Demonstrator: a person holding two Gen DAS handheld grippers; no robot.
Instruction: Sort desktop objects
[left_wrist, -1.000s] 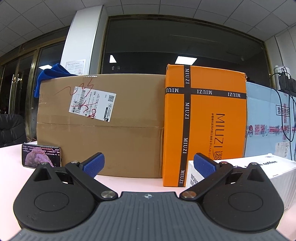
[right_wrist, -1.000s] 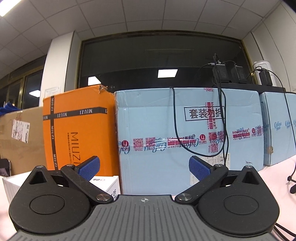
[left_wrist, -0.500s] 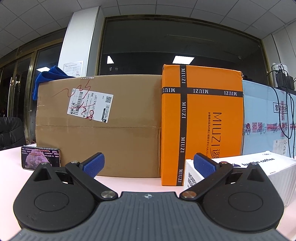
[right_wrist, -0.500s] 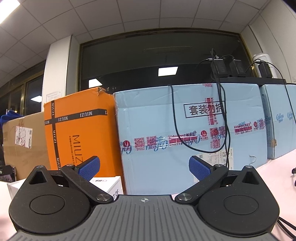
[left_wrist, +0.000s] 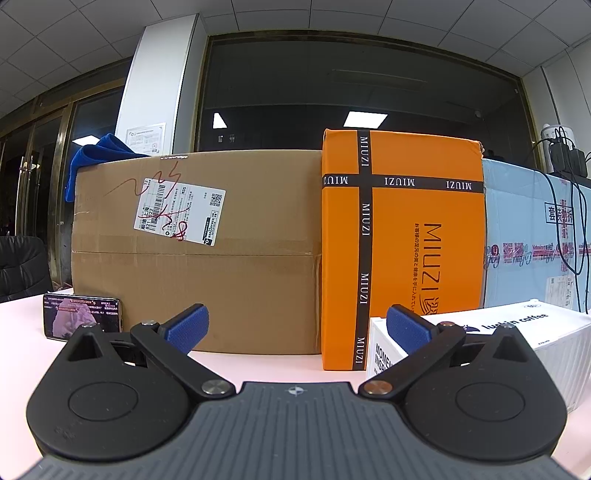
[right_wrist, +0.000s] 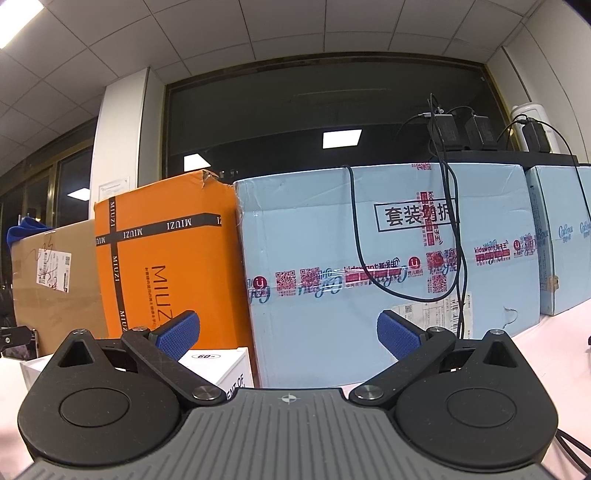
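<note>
Office at night, dark window behind, pale pink surface (left_wrist: 280, 365) with a row of cartons along the back: brown carton (left_wrist: 195, 254), orange MIUZI box (left_wrist: 402, 243), light blue carton (right_wrist: 388, 266). Black cables (right_wrist: 448, 229) hang down the blue carton's front from chargers on top.

We hold both tools low and level, nothing gripped. Left gripper (left_wrist: 295, 328) has its jaws wide apart and empty; right gripper (right_wrist: 288, 334) likewise spread and empty.

Task things we can see: white coffee box (left_wrist: 517, 332) on the surface, just right of and close to the left gripper's right finger, in front of the orange box; same box shows behind the right gripper's left finger (right_wrist: 218, 365). Phone (left_wrist: 83, 317) leans at the brown carton's left end, screen lit, left of the left gripper and a bit farther off.

Risks, as we judge them: the white box looks wider than the open jaws, so a grab on its broad side may slip or shove it into the orange box. Reaching right could snag the cables. A nudge could tip the propped phone flat
</note>
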